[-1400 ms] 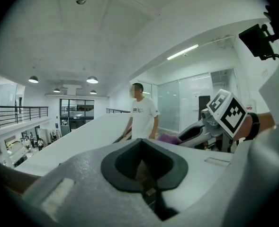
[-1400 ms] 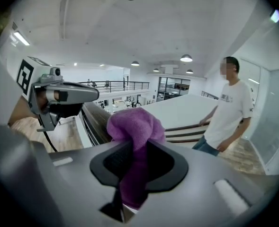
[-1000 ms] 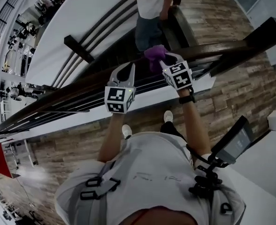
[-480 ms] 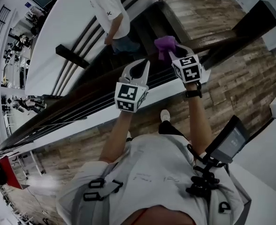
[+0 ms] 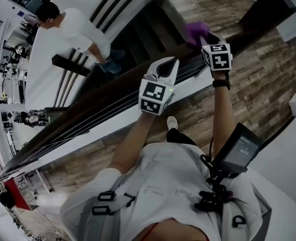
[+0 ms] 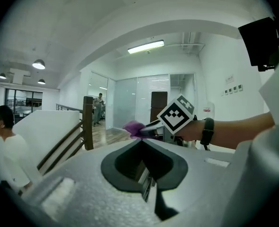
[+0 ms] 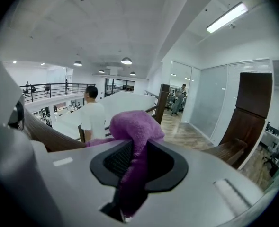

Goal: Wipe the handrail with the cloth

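Right gripper [image 5: 204, 38] fingers clamped on the purple cloth [image 5: 195, 31], left gripper [image 5: 170, 63] fingers together and empty. The bunched cloth could skid off the handrail [image 5: 95, 107].

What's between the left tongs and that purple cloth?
Just a bare stretch of the dark wooden handrail, seen in the head view; the fluffy purple cloth sits in the right tongs.

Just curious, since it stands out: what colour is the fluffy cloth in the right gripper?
Purple; the fluffy cloth shows best in the right gripper view.
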A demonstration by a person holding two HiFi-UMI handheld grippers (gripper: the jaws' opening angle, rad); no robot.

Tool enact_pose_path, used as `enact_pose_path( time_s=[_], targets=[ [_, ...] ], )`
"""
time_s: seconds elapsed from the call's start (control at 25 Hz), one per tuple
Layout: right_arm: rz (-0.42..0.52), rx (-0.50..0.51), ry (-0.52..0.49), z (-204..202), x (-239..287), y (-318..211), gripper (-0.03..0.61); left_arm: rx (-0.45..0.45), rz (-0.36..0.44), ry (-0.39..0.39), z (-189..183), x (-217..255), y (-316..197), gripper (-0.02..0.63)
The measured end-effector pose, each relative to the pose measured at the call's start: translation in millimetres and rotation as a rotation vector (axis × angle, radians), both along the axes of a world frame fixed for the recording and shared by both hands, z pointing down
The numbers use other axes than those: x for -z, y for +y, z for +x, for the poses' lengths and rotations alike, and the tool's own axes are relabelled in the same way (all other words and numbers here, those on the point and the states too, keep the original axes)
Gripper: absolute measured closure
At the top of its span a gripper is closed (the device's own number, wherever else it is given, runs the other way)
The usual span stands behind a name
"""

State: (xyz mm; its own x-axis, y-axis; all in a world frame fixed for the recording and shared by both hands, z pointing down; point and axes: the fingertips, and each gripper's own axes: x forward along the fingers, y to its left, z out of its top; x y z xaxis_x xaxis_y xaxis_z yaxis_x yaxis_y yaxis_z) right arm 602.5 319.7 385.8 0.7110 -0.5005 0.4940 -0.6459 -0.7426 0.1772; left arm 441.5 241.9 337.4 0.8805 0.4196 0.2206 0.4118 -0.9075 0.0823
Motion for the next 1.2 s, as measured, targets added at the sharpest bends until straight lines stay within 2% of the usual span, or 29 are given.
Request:
enact_pose_path(
  time_s=[0.28,0.44,0.52,0.72,0.92,1.04,1.2],
  targets=[
    [0.011,-0.115,0.040,47.6,7.7,76.1,0.492,-0.081,-0.006,0.040,37.9,14.8,65.5,0.614],
    [0.010,-0.181,0.049,65.3,9.3,98.9,0.492,-0.128,-0.010,0.053,45.2,21.7,75.3,0.614],
    [-0.013,-0.212,0.058,84.4,7.0,119.0,0.492,-0.154,0.013,0.056,55.3,20.8,87.2,0.614],
    [-0.112,-0.303,0.080,153.1,3.1,211.1,0.492,-0.179,0.044,0.072,84.2,21.6,126.4,0.614],
    [-0.157,-0.427,0.139,186.4,11.6,265.6,0.492,-0.148,0.048,0.067,77.6,16.2,110.8,0.614],
    [-0.160,-0.435,0.172,207.1,11.4,281.5,0.494,-0.125,0.051,0.073,63.5,16.0,94.5,0.614],
    [-0.132,-0.475,0.130,195.1,19.5,274.7,0.495,-0.047,0.042,0.101,36.2,25.7,51.2,0.614]
  ],
)
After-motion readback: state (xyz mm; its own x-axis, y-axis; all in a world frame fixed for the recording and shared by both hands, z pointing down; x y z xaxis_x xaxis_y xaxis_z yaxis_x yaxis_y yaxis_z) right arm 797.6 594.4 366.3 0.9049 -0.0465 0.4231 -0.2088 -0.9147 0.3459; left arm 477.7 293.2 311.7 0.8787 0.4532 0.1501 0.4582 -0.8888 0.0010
